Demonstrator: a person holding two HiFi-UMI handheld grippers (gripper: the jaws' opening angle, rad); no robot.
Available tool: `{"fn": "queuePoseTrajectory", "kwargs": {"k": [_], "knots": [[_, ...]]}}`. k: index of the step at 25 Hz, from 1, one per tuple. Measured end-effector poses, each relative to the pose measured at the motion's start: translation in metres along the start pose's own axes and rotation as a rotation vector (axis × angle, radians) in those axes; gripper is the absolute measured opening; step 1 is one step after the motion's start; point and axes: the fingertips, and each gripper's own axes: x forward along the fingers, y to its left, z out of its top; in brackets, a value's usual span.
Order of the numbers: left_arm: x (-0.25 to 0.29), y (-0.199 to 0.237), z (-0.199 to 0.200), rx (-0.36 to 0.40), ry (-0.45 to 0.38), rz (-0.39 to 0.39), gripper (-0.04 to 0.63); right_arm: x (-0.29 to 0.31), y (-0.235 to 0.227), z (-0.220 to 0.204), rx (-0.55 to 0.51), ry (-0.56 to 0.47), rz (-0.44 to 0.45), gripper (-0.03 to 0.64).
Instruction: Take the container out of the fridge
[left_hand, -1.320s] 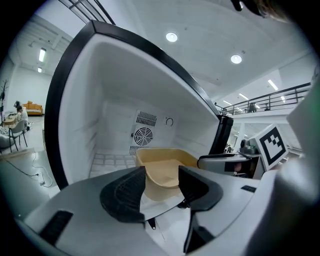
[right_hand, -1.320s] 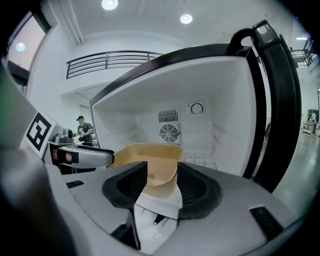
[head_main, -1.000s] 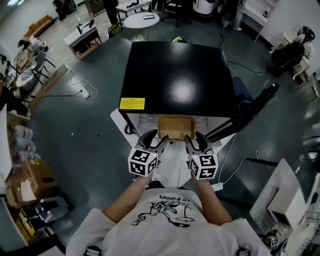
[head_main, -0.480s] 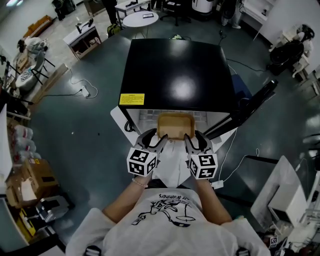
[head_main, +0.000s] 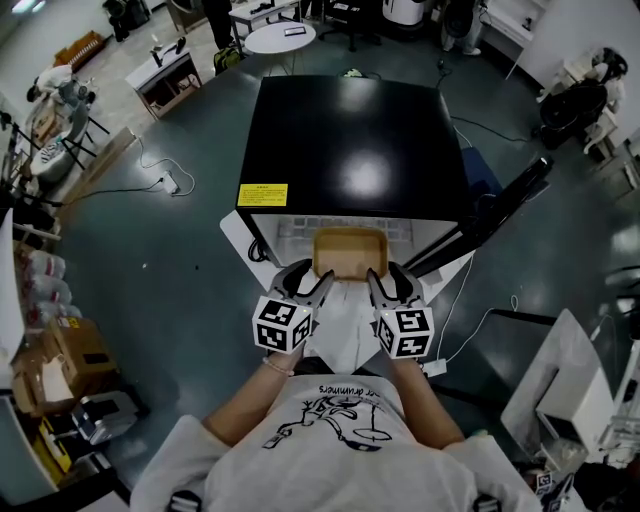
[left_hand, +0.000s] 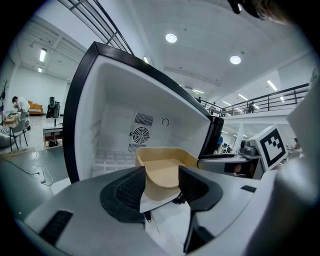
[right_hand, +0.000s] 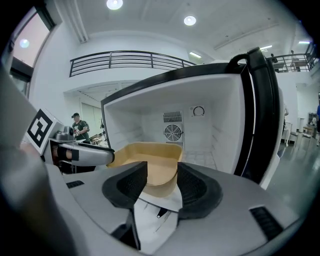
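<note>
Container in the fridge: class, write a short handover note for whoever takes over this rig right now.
Left claw: closed on the container at its near left corner.
Right claw: closed on its near right corner.
Fridge: door swung open; the container sits at the front of the compartment, not yet clear of it. It looks empty.
Done: door open, both grips set.
Left: draw the container straight out, probably best kept level between both claws.
</note>
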Motion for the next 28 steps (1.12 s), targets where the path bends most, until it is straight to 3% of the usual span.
{"fn": "queuePoseTrajectory", "kwargs": {"k": [28], "knots": [[-0.001,-0.003,-0.053,-0.024,0.067,0.004,0.218,-0.003,0.006,-0.048,-0.008,0.067,-0.002,0.178]]}}
